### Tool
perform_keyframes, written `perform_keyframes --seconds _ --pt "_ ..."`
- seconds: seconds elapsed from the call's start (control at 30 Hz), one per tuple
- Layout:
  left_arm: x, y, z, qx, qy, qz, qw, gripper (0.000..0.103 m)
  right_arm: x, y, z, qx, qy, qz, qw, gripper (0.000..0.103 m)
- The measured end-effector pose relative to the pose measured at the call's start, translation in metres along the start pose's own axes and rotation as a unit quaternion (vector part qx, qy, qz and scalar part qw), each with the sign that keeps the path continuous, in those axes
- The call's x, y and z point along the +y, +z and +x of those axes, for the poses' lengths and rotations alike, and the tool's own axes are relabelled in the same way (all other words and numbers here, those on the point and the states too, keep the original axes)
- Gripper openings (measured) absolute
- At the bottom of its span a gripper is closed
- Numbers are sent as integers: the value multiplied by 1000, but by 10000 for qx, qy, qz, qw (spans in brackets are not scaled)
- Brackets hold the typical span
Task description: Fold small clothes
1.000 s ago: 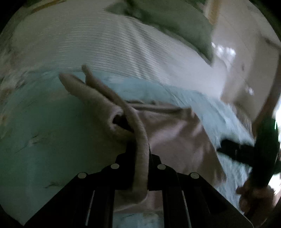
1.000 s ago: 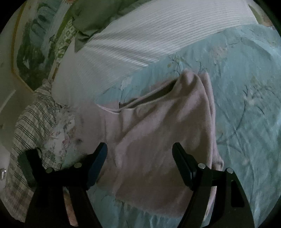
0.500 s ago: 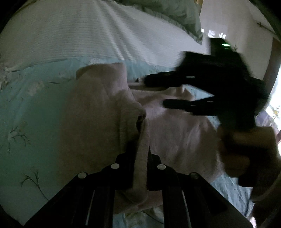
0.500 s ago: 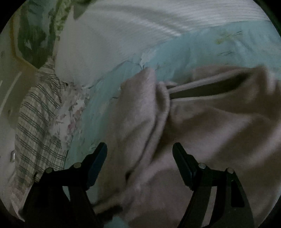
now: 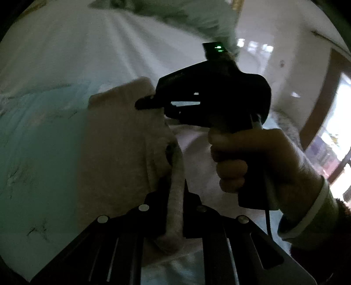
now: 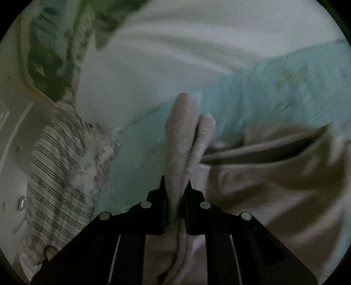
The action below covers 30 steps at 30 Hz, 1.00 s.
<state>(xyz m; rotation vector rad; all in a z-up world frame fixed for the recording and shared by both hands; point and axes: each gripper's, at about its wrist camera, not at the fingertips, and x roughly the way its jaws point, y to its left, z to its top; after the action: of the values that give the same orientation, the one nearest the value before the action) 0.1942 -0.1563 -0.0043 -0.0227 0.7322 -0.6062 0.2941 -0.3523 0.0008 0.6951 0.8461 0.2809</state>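
- On the pale turquoise bedspread (image 6: 252, 96), printed with faint twigs, lies a small pink fleece garment (image 6: 274, 175), rumpled, its open edge showing as a dark slit in the right wrist view.
- The left gripper (image 5: 175, 193) is clamped on a thick fold of that garment; the fabric stands up between the two black fingers and hangs over behind them.
- The right gripper (image 6: 175, 193) has its jaws closing, with a doubled fold of the same fleece between them, already pinched by the pads (two rounded lobes of cloth poke out ahead of the fingertips).
- In the left wrist view the right gripper's dark body sits over the garment's far corner, a small green light on top, held by the person's right hand (image 5: 252, 157) in a light cuff.
- Beyond the bedspread: a white ribbed blanket (image 6: 175, 43), a grey-green pillow (image 5: 193, 13) and, at left in the right wrist view, checked cloth (image 6: 54, 171).
- Both views are dim and motion-blurred.
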Motion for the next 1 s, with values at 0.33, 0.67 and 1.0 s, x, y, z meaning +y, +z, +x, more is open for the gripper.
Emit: perform_keyframes --seconds 0.33,0.67,1.0 --pt "-92 -4 51 441 -879 486 9940 10 -76 -12 -68 -252 -1038 299 9938 13" --pt "-99 -19 77 834 -841 589 9912 10 -86 -22 -68 -207 -1513 135 9882 13" --pt "-64 -31 38 1001 -1029 355 9890 72 -92 -56 -110 -736 -1467 538 9850 79"
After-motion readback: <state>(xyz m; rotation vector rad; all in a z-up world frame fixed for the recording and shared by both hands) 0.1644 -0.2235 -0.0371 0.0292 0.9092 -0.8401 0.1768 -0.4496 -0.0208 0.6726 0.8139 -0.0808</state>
